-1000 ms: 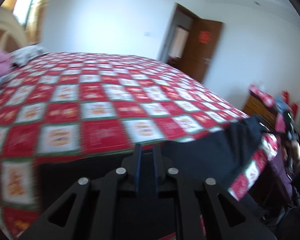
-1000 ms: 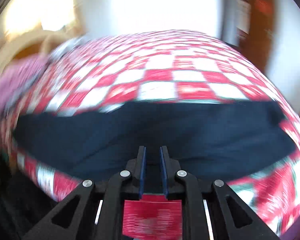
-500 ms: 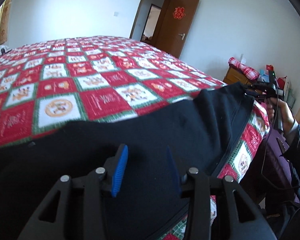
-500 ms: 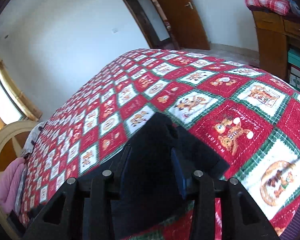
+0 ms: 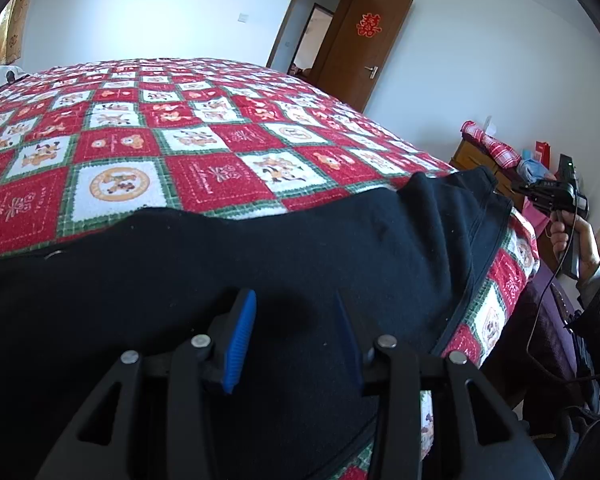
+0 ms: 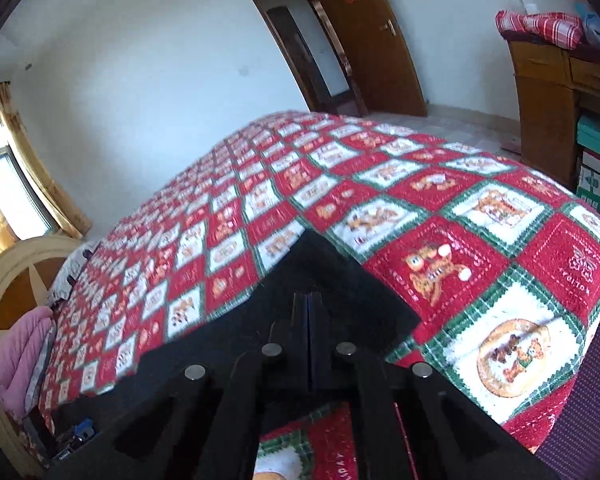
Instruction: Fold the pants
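Observation:
Black pants [image 5: 300, 256] lie along the near edge of a bed with a red, white and green patchwork quilt [image 5: 204, 148]. My left gripper [image 5: 296, 328] is open just above the middle of the pants, blue pads apart, holding nothing. My right gripper [image 6: 308, 312] has its jaws together over a pointed corner of the pants [image 6: 312, 264] at the bed's near right end; whether cloth sits between them is not clear. In the left wrist view the right gripper [image 5: 556, 196] shows in a hand past the pants' far end.
A brown door [image 5: 360, 48] stands open at the back. A wooden dresser [image 6: 548, 92] with a red plaid bundle on top stands right of the bed. A pink blanket [image 6: 16, 356] and the headboard [image 6: 4, 280] are at the far left.
Both grippers were shut on the pants a second ago, then opened as the pants came to lie on the bed. The right gripper's jaws have since come together at the pants' corner.

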